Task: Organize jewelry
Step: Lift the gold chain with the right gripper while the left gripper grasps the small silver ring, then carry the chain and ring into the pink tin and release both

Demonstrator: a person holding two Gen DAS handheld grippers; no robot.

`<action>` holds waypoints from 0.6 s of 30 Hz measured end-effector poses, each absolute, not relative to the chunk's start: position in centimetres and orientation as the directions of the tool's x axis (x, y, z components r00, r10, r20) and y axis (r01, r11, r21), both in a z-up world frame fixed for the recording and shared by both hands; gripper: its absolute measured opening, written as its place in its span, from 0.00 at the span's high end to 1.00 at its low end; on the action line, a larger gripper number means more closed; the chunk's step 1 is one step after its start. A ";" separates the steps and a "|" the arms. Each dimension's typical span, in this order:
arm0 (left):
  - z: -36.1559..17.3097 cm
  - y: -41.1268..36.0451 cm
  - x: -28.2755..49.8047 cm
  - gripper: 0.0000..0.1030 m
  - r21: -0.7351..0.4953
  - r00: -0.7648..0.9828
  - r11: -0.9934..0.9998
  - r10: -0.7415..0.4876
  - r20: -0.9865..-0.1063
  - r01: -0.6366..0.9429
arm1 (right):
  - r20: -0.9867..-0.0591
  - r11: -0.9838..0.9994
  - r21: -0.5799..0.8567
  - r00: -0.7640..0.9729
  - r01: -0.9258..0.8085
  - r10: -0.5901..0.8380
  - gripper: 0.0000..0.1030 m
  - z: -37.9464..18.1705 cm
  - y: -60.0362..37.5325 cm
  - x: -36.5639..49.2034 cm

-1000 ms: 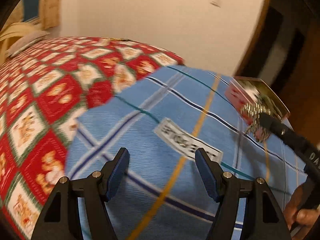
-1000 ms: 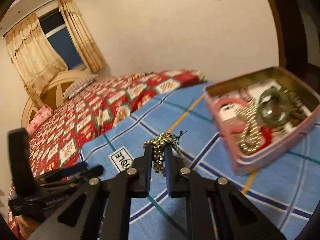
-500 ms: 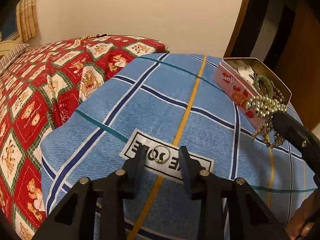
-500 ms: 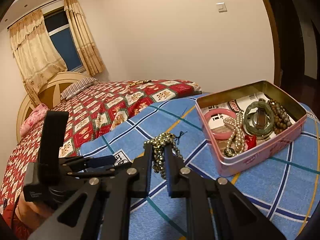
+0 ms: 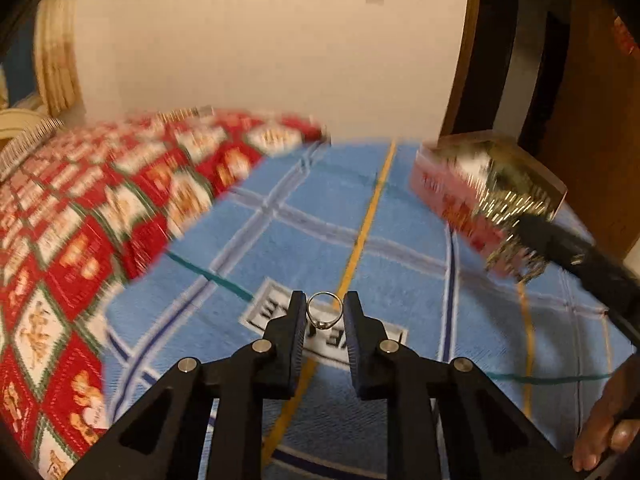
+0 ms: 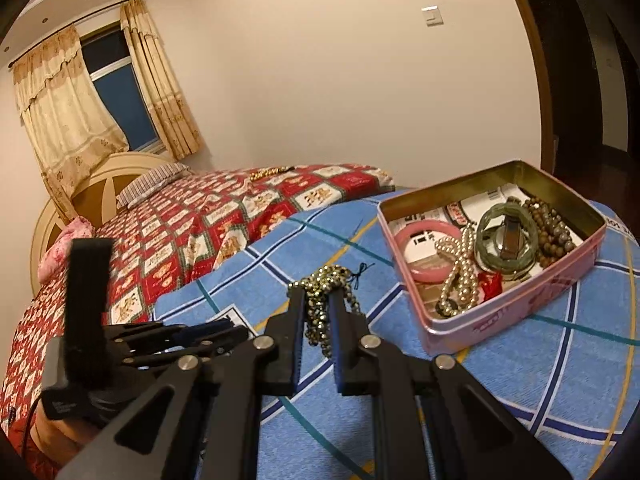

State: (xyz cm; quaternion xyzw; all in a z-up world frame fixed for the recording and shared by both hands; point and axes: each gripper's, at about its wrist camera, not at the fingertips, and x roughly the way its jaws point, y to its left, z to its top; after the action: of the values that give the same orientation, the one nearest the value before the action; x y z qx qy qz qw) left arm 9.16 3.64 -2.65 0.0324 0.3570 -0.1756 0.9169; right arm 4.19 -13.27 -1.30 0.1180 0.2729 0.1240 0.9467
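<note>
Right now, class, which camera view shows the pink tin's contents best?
The right wrist view: the pink tin is sharp and seen from above, showing bangles and beads inside. In the left wrist view the pink tin is blurred, partly hidden by the right gripper's bead string.

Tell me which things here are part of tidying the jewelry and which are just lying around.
Part of the job:
- ring pinched in the left hand-held gripper
- dark bead bracelet clamped in the right hand-held gripper
- pink tin with a pink bangle, pearl strand, green bangle and brown beads

Just lying about:
- blue checked blanket
- red quilt
- striped pillow
- curtains
</note>
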 end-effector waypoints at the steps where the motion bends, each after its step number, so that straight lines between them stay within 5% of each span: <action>1: -2.0 4.1 8.4 0.82 -0.073 0.719 0.939 -0.305 -0.624 0.335 | -0.477 0.941 0.292 0.827 -0.170 0.297 0.86 -1.1 -13.4 4.0; 9: 0.3 5.5 5.2 0.82 -0.119 0.849 0.951 -0.307 -0.430 0.284 | -0.416 0.947 0.279 0.869 -0.158 0.267 0.86 0.0 -13.9 3.1; 18: 0.6 3.0 4.5 0.82 -0.093 0.849 0.937 -0.346 -0.399 0.338 | -0.370 0.948 0.309 0.908 -0.079 0.196 0.86 1.0 -17.3 2.7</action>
State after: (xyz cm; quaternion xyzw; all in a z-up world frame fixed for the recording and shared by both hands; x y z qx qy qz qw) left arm 4.46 2.96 0.64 -0.0095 0.2093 -0.1778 0.9615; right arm 2.71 -17.32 1.02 0.1450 0.2022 0.0713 0.9659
